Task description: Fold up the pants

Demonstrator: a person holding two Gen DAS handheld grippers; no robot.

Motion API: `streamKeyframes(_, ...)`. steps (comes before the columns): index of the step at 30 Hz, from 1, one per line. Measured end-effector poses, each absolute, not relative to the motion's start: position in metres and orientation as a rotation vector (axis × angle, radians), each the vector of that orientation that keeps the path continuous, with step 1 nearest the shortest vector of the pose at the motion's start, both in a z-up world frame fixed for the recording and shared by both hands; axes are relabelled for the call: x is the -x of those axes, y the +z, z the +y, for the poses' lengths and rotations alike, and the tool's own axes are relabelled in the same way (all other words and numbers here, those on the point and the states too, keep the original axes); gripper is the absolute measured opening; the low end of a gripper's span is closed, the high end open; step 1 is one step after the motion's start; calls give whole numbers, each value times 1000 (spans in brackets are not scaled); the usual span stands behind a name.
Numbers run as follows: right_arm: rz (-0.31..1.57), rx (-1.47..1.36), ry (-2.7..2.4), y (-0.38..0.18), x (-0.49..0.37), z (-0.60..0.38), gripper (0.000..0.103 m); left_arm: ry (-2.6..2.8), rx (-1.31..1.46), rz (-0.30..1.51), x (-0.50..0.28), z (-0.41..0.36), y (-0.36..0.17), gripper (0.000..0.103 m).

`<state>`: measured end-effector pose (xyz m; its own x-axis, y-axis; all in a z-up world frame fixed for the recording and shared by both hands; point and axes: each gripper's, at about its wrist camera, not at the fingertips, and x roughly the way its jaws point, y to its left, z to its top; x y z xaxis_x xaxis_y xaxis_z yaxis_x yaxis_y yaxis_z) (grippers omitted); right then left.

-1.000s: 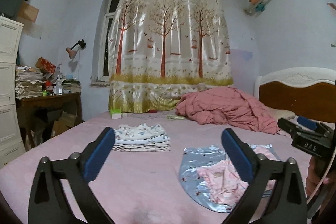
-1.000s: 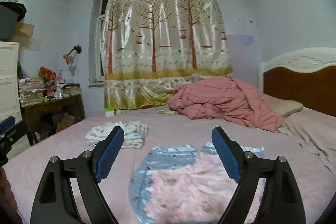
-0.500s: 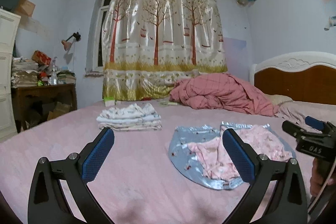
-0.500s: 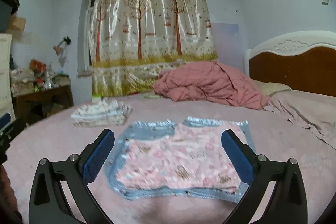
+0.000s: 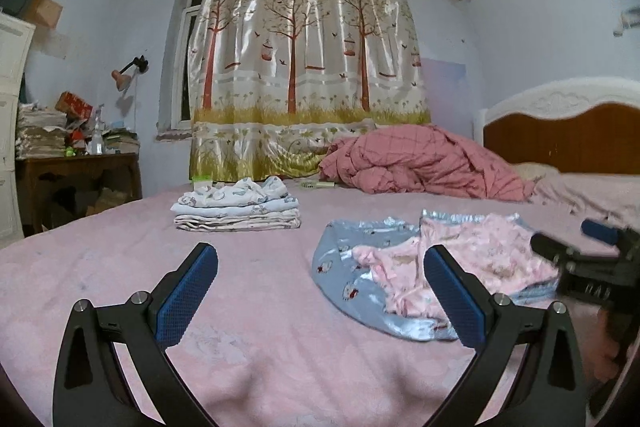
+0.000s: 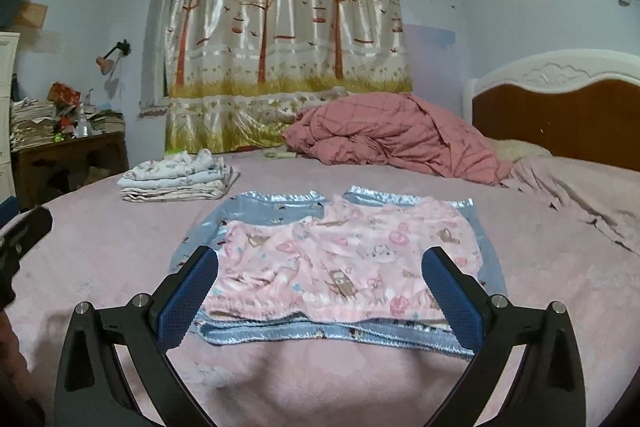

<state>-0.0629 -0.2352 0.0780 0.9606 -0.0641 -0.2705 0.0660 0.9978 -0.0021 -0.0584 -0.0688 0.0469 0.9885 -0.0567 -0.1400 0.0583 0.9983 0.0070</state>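
Observation:
Pink printed pants point(image 6: 340, 263) lie flat on top of blue satin pants point(image 6: 276, 205) on the pink bed; they also show in the left wrist view point(image 5: 452, 259). My right gripper point(image 6: 320, 291) is open and empty, low over the bed, with the pants' near waistband between and just beyond its fingers. My left gripper point(image 5: 320, 295) is open and empty, over bare sheet to the left of the pants. The right gripper's body shows at the right edge of the left wrist view point(image 5: 592, 267).
A stack of folded clothes point(image 5: 236, 207) point(image 6: 176, 179) lies at the far left of the bed. A crumpled red quilt point(image 6: 396, 143) lies by the headboard point(image 6: 560, 107). A cluttered wooden desk point(image 5: 76, 179) stands beyond the bed's left edge.
Both grippers have dropped lower and moved closer to the bed and the pants. The right gripper now has the waistband right in front of it. Both stayed open.

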Motion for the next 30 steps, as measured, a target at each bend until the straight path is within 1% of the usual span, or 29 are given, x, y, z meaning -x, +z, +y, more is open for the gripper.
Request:
streamKeyframes(6,278,-25,-98,72,62,-239,103,-44,-29,155,56,-72,42,102)
streamKeyframes(8,279,-30,-106,71,62,-240,103,-62,-33,193,51,-74,42,102)
streamKeyframes(9,280,-36,-108,72,63,-241,103,-92,-35,241,45,-75,42,102)
streamKeyframes(11,284,-58,-99,73,62,-245,103,-187,-45,372,28,-81,40,93)
streamKeyframes(12,291,-69,-96,75,62,-247,103,-256,-37,429,21,-84,39,83)
streamKeyframes(13,306,-83,-92,76,60,-251,103,-287,-31,464,16,-88,37,80)
streamKeyframes(15,328,-111,-93,75,57,-258,103,-326,-32,511,8,-97,39,79)
streamKeyframes(17,348,-143,-110,73,54,-265,103,-340,-52,515,4,-108,41,79)
streamKeyframes(21,381,-179,-103,68,50,-272,103,-298,-98,451,6,-125,43,79)
streamKeyframes(26,391,-171,-112,65,48,-270,103,-216,-63,379,10,-113,43,87)
streamKeyframes(28,381,-155,-115,65,49,-266,103,-196,0,327,18,-98,47,99)
streamKeyframes(30,370,-140,-114,66,50,-264,103,-160,53,279,25,-85,49,102)
